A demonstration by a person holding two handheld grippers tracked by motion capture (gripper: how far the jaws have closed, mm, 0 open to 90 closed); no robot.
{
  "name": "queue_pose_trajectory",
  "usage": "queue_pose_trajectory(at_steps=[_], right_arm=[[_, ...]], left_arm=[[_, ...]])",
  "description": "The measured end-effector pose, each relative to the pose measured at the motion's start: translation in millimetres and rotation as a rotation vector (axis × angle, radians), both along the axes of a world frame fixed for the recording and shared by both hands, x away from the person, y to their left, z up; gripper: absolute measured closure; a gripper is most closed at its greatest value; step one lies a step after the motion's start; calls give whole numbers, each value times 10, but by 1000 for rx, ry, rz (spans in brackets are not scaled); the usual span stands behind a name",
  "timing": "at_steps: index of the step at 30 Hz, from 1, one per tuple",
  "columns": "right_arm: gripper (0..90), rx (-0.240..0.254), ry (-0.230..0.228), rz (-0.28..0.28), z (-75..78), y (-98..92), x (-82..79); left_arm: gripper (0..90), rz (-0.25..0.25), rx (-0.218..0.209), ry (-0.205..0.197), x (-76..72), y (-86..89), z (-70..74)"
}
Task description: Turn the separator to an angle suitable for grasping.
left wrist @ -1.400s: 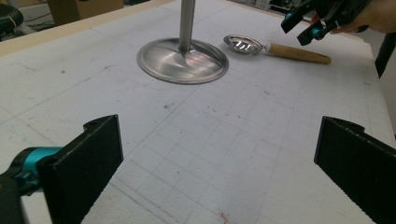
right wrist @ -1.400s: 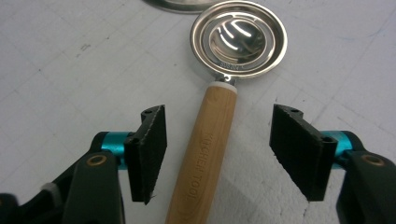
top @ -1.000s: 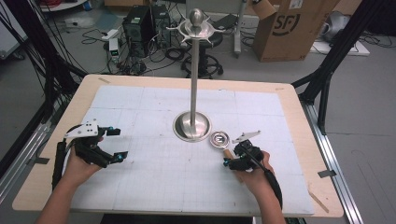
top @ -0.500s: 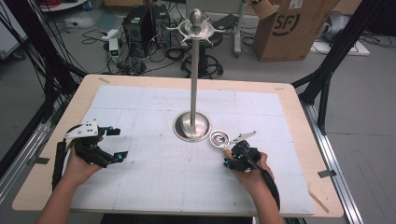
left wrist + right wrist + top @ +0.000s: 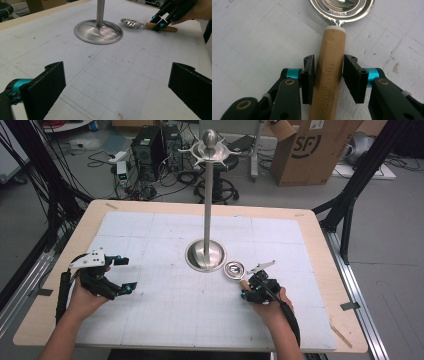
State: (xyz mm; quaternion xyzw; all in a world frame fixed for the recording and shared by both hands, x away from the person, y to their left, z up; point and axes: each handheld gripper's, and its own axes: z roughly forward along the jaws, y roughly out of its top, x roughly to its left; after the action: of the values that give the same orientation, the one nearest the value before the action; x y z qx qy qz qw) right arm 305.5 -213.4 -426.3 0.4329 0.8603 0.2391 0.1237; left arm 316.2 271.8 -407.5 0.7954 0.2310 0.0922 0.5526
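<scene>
Two grippers, high view: left gripper spread; right gripper at the stand base's 5 o'clock. Left gripper view: spoon at 1 o'clock. Right gripper view: jaws, just closing, pinch the wooden handle.

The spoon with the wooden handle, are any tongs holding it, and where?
Yes. The right tongs have just been closing on the spoon and grip its wooden handle, a little below the metal bowl. The left tongs are open and hold nothing.
</scene>
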Motion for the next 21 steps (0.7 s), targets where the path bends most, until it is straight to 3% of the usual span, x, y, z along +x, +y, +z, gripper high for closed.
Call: queue_pose_trajectory(at_steps=[11,15,16,21], right_arm=[[594,-27,10,-27,8,50,-3],[629,-28,13,-16,12,52,0],[672,-29,18,-13,17,57,0],[675,-42,13,10,23,68,1]], left_arm=[[18,-3,9,7,4,-25,-16],[18,-3,13,3,0,-21,-10],[18,-2,8,3,-3,-17,-5],[17,-1,5,1,-3,-7,-2]])
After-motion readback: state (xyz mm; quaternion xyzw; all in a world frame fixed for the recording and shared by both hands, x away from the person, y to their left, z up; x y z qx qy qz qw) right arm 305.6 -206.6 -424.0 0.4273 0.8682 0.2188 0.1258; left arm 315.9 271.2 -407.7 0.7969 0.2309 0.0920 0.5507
